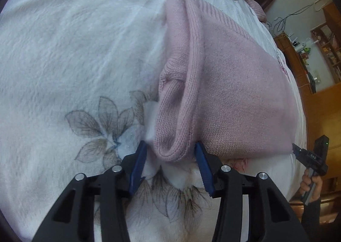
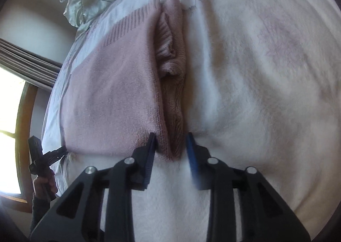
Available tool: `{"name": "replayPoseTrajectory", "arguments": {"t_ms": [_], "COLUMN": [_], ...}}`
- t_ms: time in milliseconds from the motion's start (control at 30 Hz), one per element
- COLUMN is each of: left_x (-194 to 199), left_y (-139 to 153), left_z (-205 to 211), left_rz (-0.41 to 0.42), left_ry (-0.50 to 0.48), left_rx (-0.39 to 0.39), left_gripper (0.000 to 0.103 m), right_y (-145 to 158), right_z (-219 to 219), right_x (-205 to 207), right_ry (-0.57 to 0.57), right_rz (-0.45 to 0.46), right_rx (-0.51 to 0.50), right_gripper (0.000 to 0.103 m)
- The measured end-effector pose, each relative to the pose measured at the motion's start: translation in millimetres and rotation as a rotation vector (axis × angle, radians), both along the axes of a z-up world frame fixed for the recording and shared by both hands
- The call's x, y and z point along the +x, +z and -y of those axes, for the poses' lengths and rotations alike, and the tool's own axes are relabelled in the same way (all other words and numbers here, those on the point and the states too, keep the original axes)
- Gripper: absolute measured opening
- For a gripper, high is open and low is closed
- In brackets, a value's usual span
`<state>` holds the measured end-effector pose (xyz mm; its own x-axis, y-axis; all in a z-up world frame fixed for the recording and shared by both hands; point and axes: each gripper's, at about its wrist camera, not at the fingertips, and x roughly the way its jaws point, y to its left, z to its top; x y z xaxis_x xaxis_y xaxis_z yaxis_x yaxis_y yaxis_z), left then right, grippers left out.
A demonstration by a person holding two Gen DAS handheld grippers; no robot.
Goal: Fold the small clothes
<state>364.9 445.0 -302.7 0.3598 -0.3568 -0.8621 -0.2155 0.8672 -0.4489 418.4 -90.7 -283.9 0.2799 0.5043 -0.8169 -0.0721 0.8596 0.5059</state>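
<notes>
While the sweater [image 1: 234,84] lies mid-frame on the bed [image 1: 64,50], both hand-held grippers, left [image 1: 171,153] and right [image 2: 171,146], stand open around its folded edges

A pale pink knitted sweater [image 1: 240,97] lies partly folded on the bed, filling the centre and right of the left wrist frame and the centre-left of the right wrist frame. Its broad flat body panel has a plain fine knit with a ribbed band along the far edge, toward the top of both frames. Along one long side the fabric is rolled over into a thick fold, with a ribbed cuff [image 2: 165,50] tucked into the crease in the upper middle of the right wrist frame, and the near corners of the fold reach the lower centre of each frame.
</notes>
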Motion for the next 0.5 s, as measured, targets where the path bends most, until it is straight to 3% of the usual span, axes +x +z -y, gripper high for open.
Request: {"name": "replayPoseTrajectory", "arguments": {"t_ms": [33, 167, 233, 333, 400, 500], "left_x": [0, -13, -12, -7, 2, 26], "left_y": [7, 42, 47, 68, 71, 40], "left_z": [-3, -25, -27, 12, 47, 81], "left_rz": [-0.006, 0.07, 0.046, 0.133, 0.197, 0.163], "left_ry": [-0.019, -0.03, -0.037, -0.168, -0.235, -0.236], "left_rx": [-0.031, -0.102, -0.214, -0.342, -0.435, -0.433], "left_gripper": [0.048, 0.074, 0.075, 0.075, 0.075, 0.075], "right_y": [12, 60, 68, 64, 44, 15], "right_z": [0, -18, -31, -57, -87, -143], "right_x": [-4, -35, -48, -52, -42, -26], "right_ry": [0.003, 0.079, 0.124, 0.169, 0.181, 0.211], "right_rz": [0.034, 0.229, 0.281, 0.263, 0.159, 0.094], "right_rx": [-0.018, -0.152, -0.18, -0.055, 0.097, 0.183], "right_gripper": [0.039, 0.052, 0.053, 0.052, 0.046, 0.036]}}
